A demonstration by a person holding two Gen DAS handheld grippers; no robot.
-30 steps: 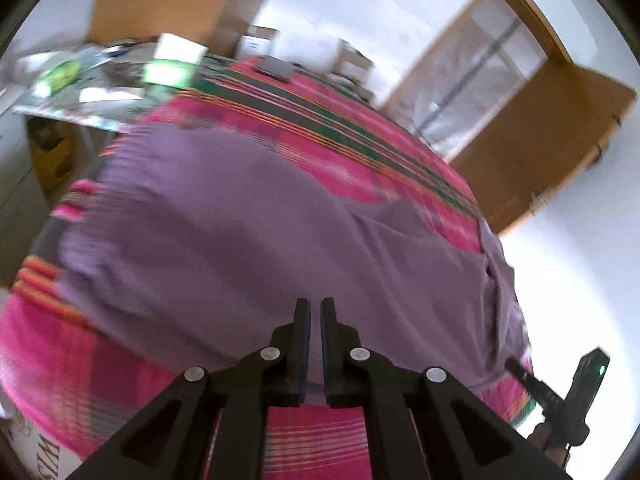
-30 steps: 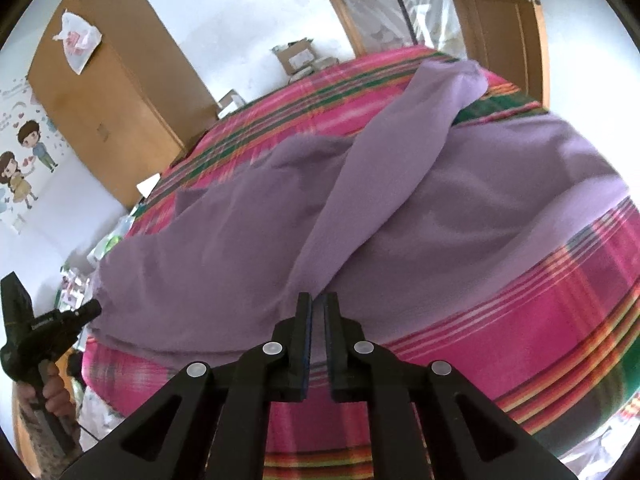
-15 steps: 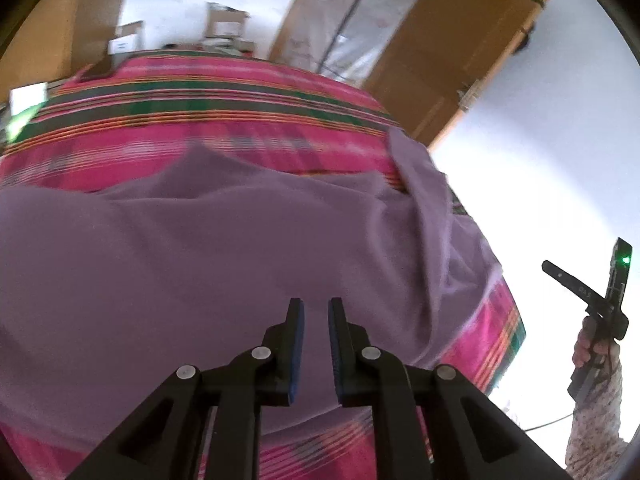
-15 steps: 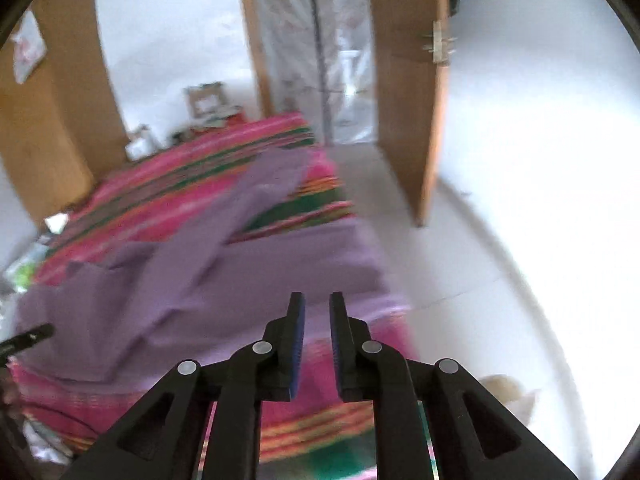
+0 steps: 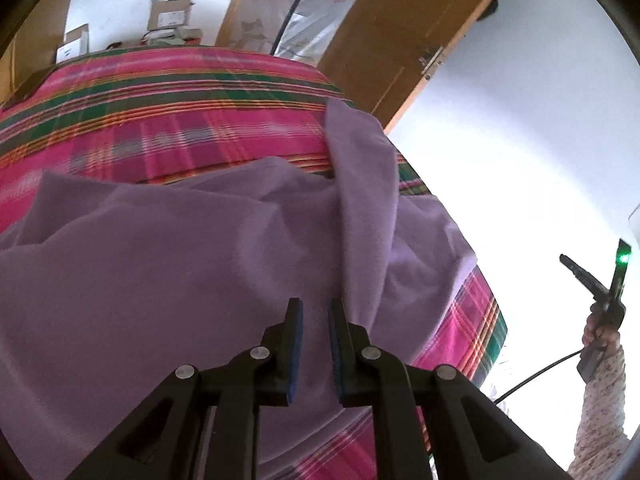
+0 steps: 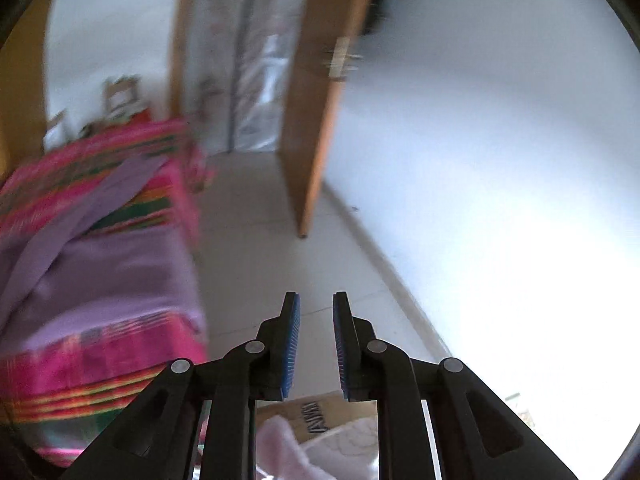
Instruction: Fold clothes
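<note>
A purple garment (image 5: 168, 264) lies spread over a bed with a pink plaid cover (image 5: 168, 108), one sleeve (image 5: 360, 168) folded across it toward the far side. My left gripper (image 5: 315, 308) hovers just above the garment near the sleeve, jaws slightly apart and empty. My right gripper (image 6: 316, 304) is off the bed's right side over the floor, jaws slightly apart and empty. The garment (image 6: 100, 272) shows at the left of the right wrist view. The right gripper (image 5: 600, 280) also shows at the right edge of the left wrist view, held in a hand.
An open wooden door (image 6: 320, 100) stands beyond the bed's end. Pale tiled floor (image 6: 260, 248) runs beside the bed. Cardboard boxes (image 5: 168, 20) sit at the bed's far side. A box and pale cloth (image 6: 320, 428) lie below the right gripper.
Both grippers have opened slightly and let go of the garment. The right gripper has swung right, off the bed toward the door. The left gripper has turned right along the garment.
</note>
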